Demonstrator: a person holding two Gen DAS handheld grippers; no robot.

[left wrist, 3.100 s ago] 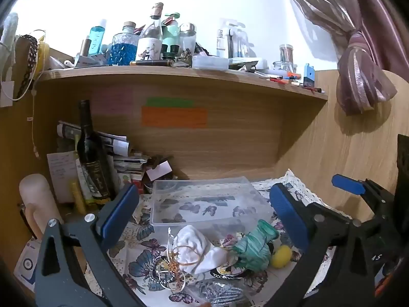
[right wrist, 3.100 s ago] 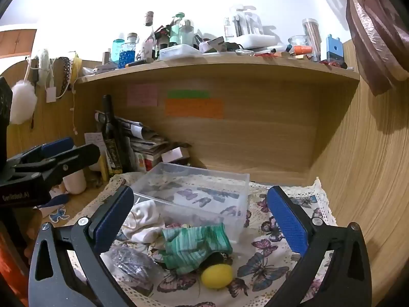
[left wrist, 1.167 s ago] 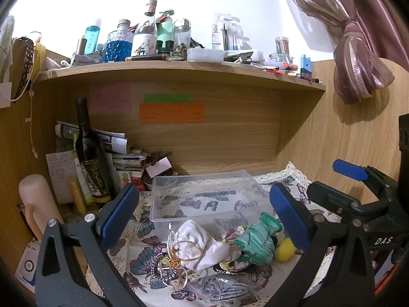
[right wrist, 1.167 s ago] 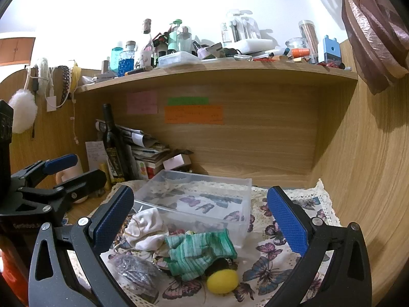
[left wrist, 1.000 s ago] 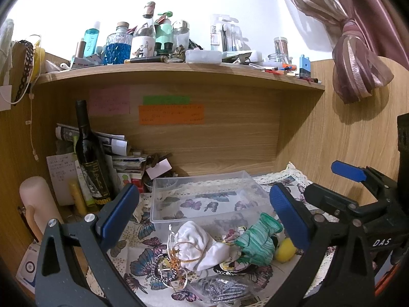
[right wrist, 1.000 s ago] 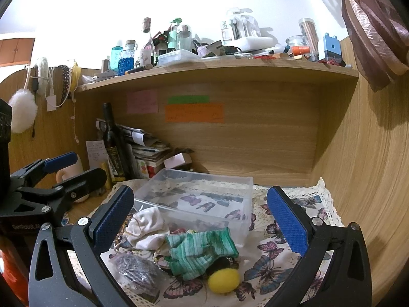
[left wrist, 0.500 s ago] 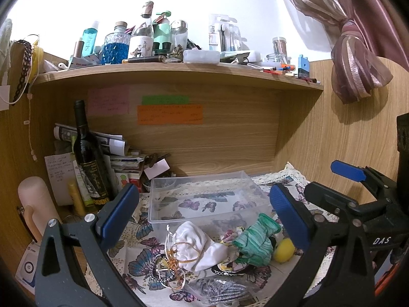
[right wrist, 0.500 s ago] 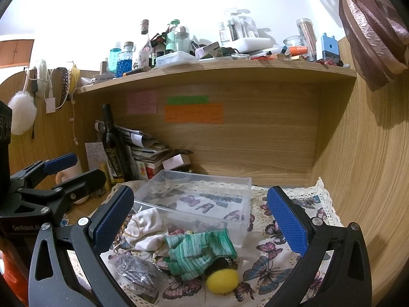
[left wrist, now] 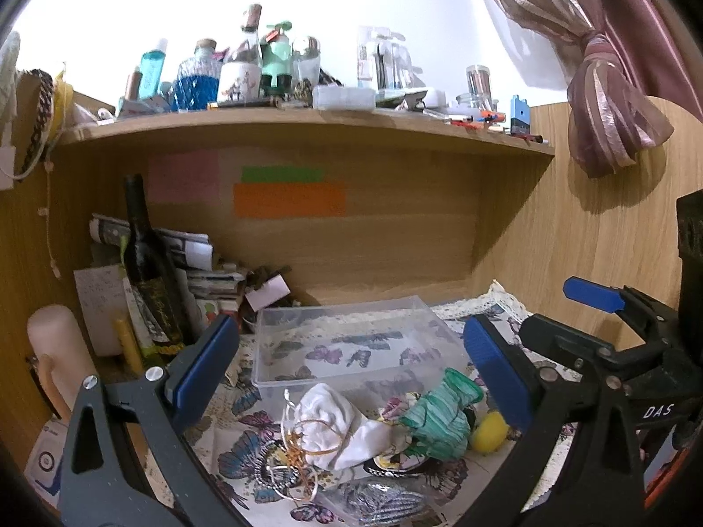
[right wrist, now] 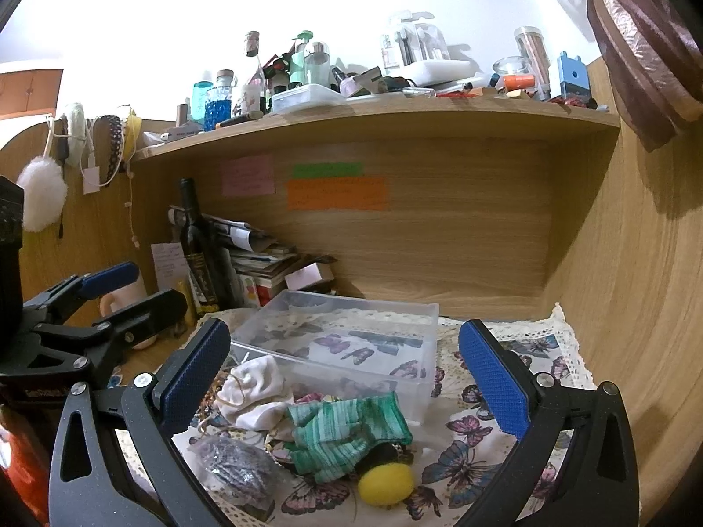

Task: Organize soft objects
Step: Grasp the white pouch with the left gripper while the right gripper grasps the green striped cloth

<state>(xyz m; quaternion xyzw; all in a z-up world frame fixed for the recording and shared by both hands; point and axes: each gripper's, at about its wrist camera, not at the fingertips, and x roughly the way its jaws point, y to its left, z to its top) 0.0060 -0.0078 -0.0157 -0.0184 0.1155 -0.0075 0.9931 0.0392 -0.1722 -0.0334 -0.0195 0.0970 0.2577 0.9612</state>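
Note:
A white cloth (left wrist: 327, 424) (right wrist: 257, 388), a green striped cloth (left wrist: 439, 417) (right wrist: 347, 428) and a yellow soft ball (left wrist: 488, 430) (right wrist: 385, 485) lie in a pile on a butterfly-print mat (right wrist: 523, 399), just in front of an empty clear plastic box (left wrist: 351, 342) (right wrist: 347, 338). My left gripper (left wrist: 351, 373) is open and empty above the pile. My right gripper (right wrist: 342, 377) is open and empty above the pile, to the right of the left one. Gold rings and bangles (left wrist: 303, 452) lie against the white cloth.
A dark wine bottle (left wrist: 147, 272) (right wrist: 200, 254), stacked papers (right wrist: 259, 259) and a pink mug (left wrist: 55, 360) stand at the left. A bag of dark items (right wrist: 235, 467) lies at the pile's front. A shelf (left wrist: 307, 125) crowded with bottles hangs overhead. Wooden walls close in behind and right.
Both grippers have drifted only slightly; the view has shifted a little. The pile and the box have not moved.

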